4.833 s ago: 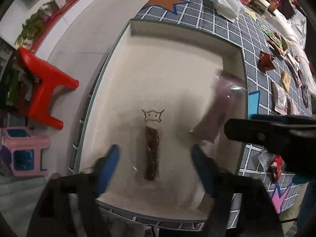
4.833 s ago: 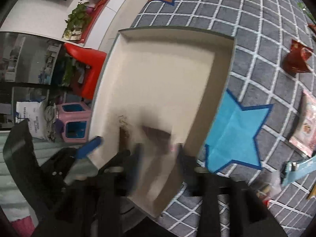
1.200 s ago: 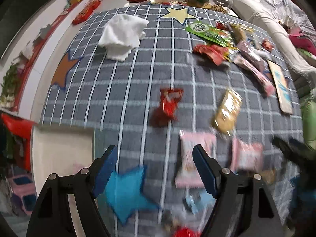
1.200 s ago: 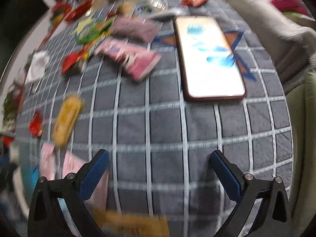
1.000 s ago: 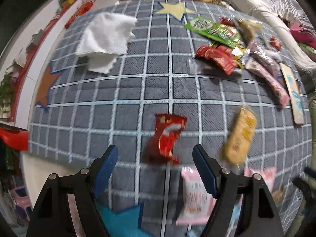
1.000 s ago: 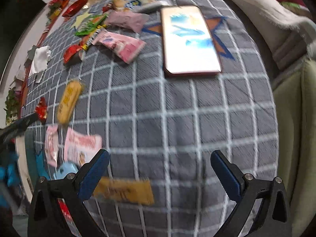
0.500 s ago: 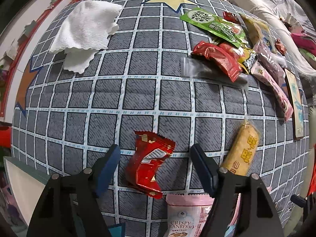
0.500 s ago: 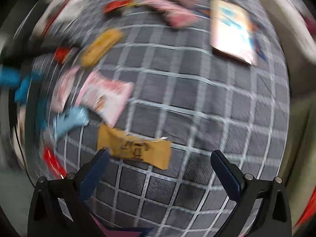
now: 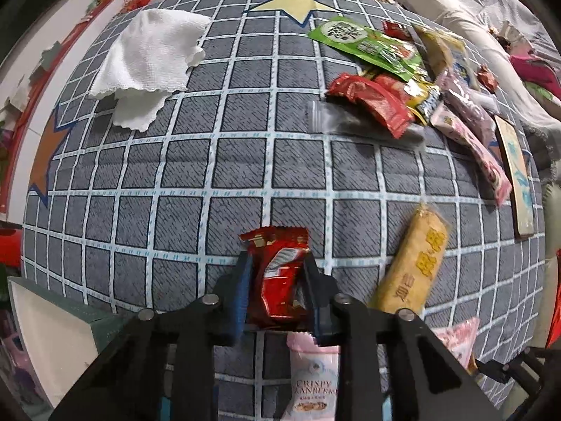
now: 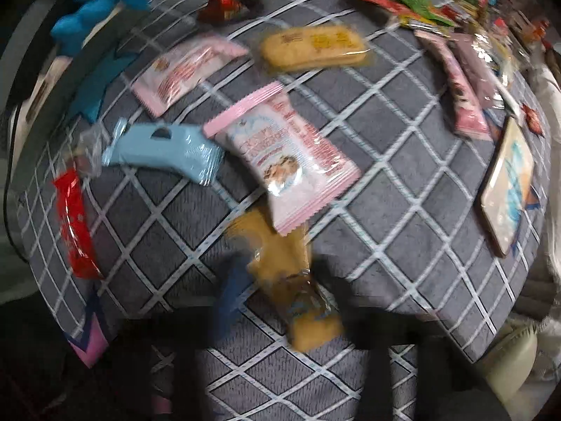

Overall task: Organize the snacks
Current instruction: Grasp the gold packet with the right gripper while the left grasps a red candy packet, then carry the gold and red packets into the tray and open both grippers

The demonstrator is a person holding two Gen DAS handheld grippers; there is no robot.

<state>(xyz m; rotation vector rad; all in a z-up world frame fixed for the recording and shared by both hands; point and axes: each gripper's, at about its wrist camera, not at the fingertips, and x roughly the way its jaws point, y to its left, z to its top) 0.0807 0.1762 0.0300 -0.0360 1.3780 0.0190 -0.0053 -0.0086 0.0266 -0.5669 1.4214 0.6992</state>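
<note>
My left gripper (image 9: 277, 275) is shut on a red snack packet (image 9: 280, 273) lying on the grey checked cloth (image 9: 210, 161); the blue pads press both its sides. My right gripper (image 10: 277, 280) is blurred by motion. Its left blue finger (image 10: 229, 298) sits beside a tan-yellow snack packet (image 10: 294, 287) between the jaws; I cannot tell whether it grips it. A corner of the white tray (image 9: 52, 333) shows at the lower left of the left wrist view.
Pink cranberry packets (image 10: 280, 154), a light blue packet (image 10: 161, 151), a red stick packet (image 10: 75, 224) and a yellow biscuit bar (image 9: 410, 266) lie nearby. A white towel (image 9: 147, 63), a snack pile (image 9: 378, 80) and a phone (image 10: 508, 182) lie farther off.
My left gripper moved forward and closed on the red packet. My right gripper swung down over the tan-yellow packet and its jaws came much closer together.
</note>
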